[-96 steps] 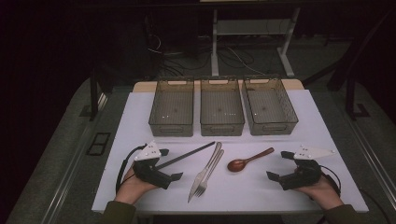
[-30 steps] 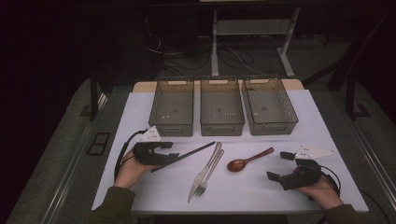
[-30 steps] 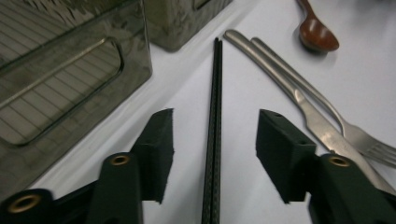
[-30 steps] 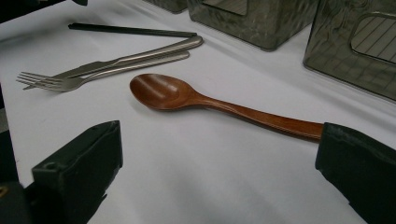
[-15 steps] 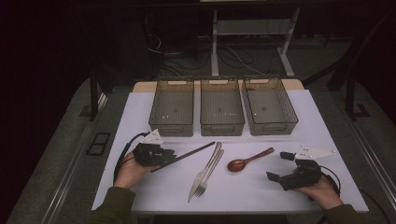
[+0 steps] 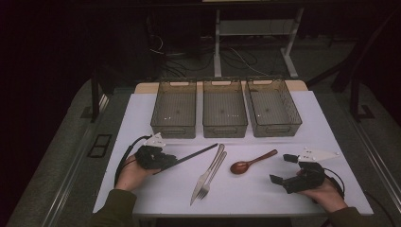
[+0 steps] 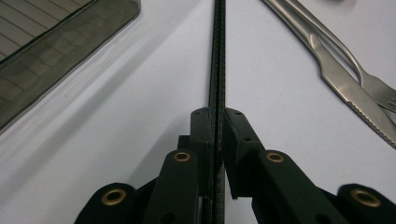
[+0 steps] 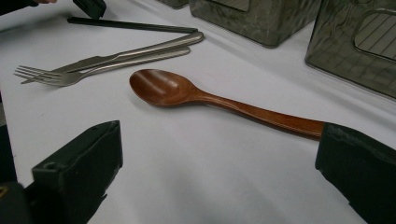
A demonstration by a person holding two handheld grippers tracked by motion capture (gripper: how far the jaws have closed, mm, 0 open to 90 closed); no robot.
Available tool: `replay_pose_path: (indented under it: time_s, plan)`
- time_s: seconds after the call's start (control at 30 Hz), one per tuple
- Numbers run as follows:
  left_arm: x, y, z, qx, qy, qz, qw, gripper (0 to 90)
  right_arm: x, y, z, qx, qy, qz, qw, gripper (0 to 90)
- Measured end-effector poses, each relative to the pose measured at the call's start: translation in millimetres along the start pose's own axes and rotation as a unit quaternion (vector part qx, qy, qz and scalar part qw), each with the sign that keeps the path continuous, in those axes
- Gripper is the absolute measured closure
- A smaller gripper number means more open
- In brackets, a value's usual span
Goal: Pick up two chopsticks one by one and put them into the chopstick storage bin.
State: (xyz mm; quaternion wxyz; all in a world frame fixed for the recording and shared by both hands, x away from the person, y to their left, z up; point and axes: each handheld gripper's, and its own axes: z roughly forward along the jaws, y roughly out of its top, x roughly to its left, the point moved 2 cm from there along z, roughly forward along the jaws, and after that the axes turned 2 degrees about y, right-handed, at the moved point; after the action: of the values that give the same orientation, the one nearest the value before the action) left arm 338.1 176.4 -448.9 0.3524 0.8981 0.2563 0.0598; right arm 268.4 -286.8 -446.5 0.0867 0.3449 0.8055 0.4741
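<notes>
The left gripper [image 6: 166, 162] is clamping the thin black chopsticks [image 7: 217, 70], their length running straight ahead from its jaws; the right gripper [image 6: 283, 170] is resting wide open beside the brown wooden spoon [image 8: 219, 100].

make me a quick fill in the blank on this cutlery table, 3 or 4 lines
1. The left gripper is shut on the black ____.
2. The number of bins standing in a row behind the cutlery is ____.
3. The spoon lying before the open right gripper is made of ____.
4. The knife lies right beside the ____.

Missing words: chopsticks; three; wood; fork
</notes>
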Motion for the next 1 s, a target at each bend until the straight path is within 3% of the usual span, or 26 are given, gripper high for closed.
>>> replay_pose_path:
  time_s: [0.2, 0.53, 0.93, 1.0]
  plan:
    - [-1.2, -0.8, 1.7, 0.003, 0.004, -0.009, 1.0000, 82.1, 0.0, -0.1, 0.0, 0.000, 0.000, 0.000, 1.0000, 0.1]
    - [-0.5, -1.3, 2.5, 0.005, 0.010, -0.006, 0.9999, 82.4, 0.0, 0.1, -0.5, -0.001, 0.000, 0.001, 1.0000, 0.2]
    - [0.9, -3.2, 6.5, 0.016, 0.017, 0.012, 0.9996, 82.0, -0.3, 0.1, -0.4, -0.001, 0.000, 0.000, 1.0000, 0.2]
    - [-0.1, -4.5, 6.7, 0.011, 0.017, 0.005, 0.9998, 82.6, 0.2, 0.1, -0.4, 0.000, 0.001, 0.000, 1.0000, 0.2]
